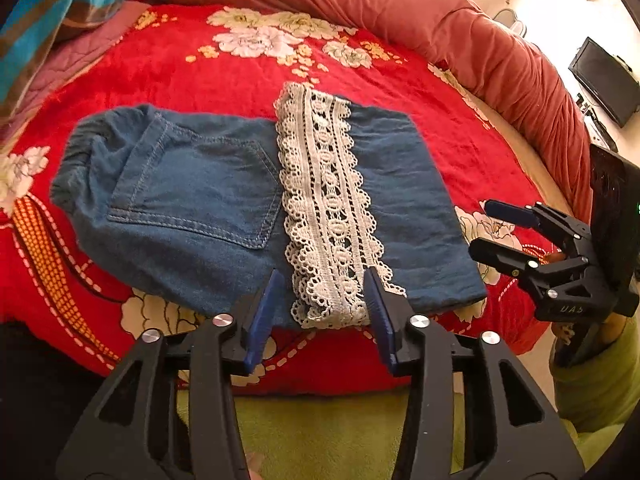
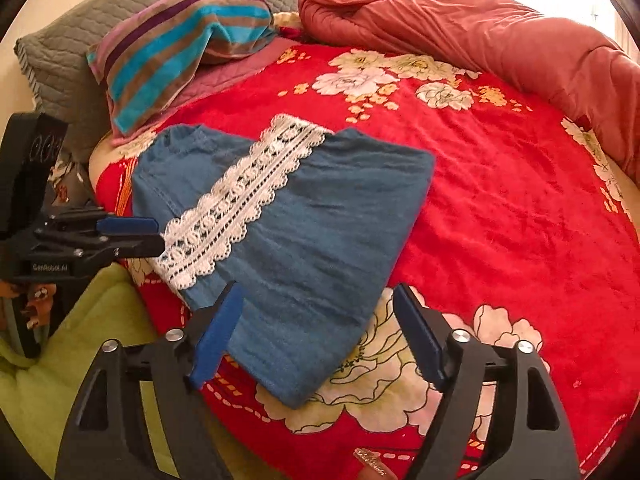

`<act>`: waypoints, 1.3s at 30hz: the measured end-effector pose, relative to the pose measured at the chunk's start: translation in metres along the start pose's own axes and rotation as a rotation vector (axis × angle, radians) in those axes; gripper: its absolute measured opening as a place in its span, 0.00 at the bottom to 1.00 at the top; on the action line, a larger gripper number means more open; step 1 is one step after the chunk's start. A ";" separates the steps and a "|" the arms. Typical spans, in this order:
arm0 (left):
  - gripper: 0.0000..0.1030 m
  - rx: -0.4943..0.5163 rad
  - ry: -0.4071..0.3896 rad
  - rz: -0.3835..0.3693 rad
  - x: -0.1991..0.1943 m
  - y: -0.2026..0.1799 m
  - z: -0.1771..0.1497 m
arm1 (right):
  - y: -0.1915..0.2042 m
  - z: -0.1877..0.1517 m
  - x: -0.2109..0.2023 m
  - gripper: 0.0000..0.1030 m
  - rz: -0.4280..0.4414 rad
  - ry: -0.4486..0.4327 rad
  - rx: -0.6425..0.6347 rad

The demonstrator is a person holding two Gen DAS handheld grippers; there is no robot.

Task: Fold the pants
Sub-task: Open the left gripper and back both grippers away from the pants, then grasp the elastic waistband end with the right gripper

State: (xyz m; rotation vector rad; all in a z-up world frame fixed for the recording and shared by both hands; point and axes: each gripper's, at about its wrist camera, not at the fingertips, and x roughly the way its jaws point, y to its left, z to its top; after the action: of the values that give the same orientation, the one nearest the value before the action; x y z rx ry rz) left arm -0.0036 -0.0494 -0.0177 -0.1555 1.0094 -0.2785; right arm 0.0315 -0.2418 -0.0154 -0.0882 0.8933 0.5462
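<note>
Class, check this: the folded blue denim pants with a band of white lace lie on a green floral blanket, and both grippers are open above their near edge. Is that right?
Not quite. The folded blue denim pants with the band of white lace lie on a red floral blanket, not green; the right wrist view shows it. The left gripper and right gripper are indeed open.

Bright daylight blows out the upper right corners; fisheye bends the edges, focus slightly soft throughout.
</note>
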 end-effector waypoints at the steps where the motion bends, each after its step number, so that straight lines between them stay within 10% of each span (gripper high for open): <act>1: 0.41 0.001 -0.006 0.004 -0.002 0.000 0.000 | -0.001 0.001 -0.001 0.84 -0.001 -0.008 0.005; 16: 0.85 -0.035 -0.122 0.100 -0.036 0.018 0.001 | 0.004 0.024 -0.016 0.95 -0.039 -0.080 0.012; 39: 0.90 -0.232 -0.196 0.088 -0.063 0.091 -0.015 | 0.082 0.096 0.002 0.95 0.037 -0.096 -0.142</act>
State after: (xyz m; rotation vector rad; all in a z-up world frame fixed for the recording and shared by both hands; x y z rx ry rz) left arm -0.0333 0.0559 0.0025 -0.3418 0.8492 -0.0632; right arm 0.0610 -0.1419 0.0560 -0.1727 0.7639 0.6429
